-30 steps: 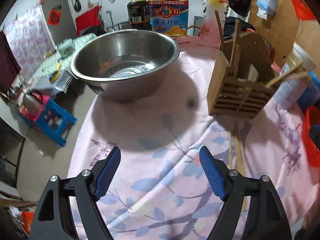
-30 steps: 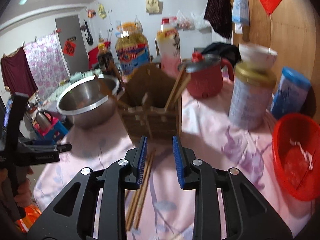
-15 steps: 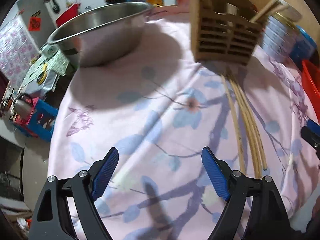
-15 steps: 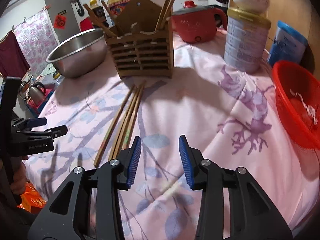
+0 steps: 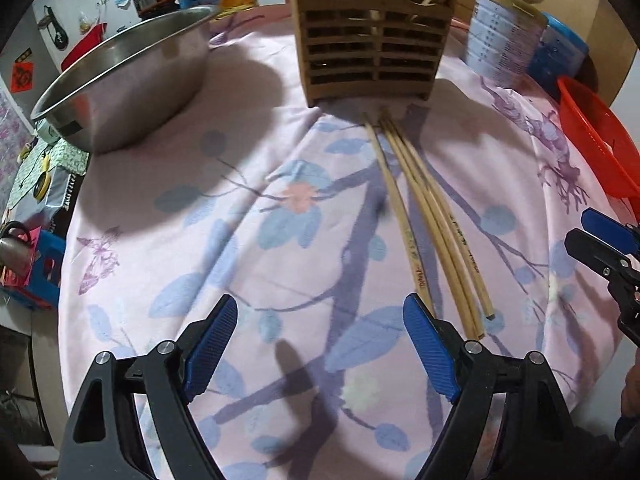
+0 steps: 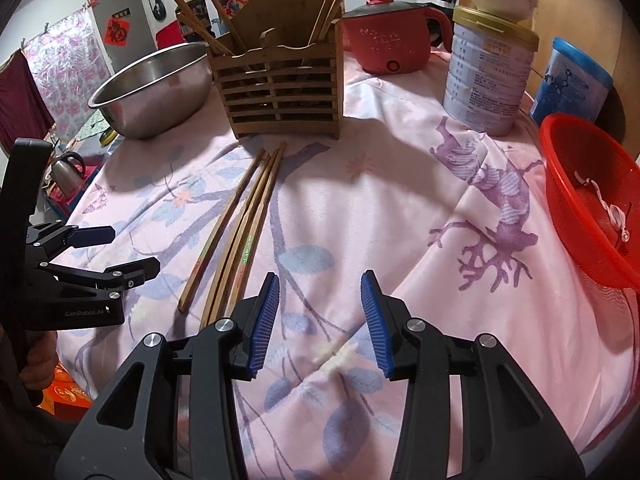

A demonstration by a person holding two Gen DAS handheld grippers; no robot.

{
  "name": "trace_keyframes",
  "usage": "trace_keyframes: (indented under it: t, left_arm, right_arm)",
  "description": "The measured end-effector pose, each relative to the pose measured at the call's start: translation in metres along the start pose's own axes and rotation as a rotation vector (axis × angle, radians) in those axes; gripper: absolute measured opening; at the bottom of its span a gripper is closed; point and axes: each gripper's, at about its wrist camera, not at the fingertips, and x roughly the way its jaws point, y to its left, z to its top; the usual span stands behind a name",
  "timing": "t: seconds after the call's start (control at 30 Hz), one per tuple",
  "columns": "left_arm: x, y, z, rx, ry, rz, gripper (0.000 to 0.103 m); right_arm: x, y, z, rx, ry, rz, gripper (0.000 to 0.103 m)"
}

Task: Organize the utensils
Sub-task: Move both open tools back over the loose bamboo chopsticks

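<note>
Several wooden chopsticks [image 5: 428, 216] lie side by side on the pink flowered cloth [image 5: 240, 216], pointing at a slatted wooden utensil holder [image 5: 370, 46] that has more chopsticks standing in it. They also show in the right wrist view [image 6: 240, 224], below the holder [image 6: 280, 92]. My left gripper [image 5: 320, 344] is open and empty, low over the cloth, its right pad next to the chopsticks' near ends. My right gripper [image 6: 318, 320] is open and empty, just right of those ends. The left gripper also shows at the left edge of the right wrist view [image 6: 116, 252].
A steel bowl [image 5: 120, 84] stands left of the holder. A tin can [image 6: 488, 76] with a bowl on it, a blue tub [image 6: 570, 84], a red pot [image 6: 386, 42] and a red basket [image 6: 592, 196] stand to the right. Oil bottles stand behind.
Both grippers have drawn back from the holder and dropped low toward the cloth. The right jaws have opened wider. The chopsticks on the cloth now lie fully in view.
</note>
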Motion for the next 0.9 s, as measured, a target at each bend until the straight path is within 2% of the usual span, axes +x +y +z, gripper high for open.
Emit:
trace_keyframes:
  t: [0.17, 0.4, 0.9]
  left_arm:
    - [0.005, -0.001, -0.001, 0.006, 0.004, -0.005, 0.084]
    - [0.006, 0.012, -0.011, -0.013, 0.017, 0.025, 0.084]
    - [0.007, 0.024, -0.035, 0.027, 0.043, 0.066, 0.084]
  right_arm:
    - [0.005, 0.001, -0.002, 0.0, 0.022, 0.015, 0.044]
    - [0.028, 0.01, -0.011, 0.021, 0.107, 0.124, 0.044]
    - [0.04, 0.046, -0.033, -0.088, 0.083, 0.128, 0.041]
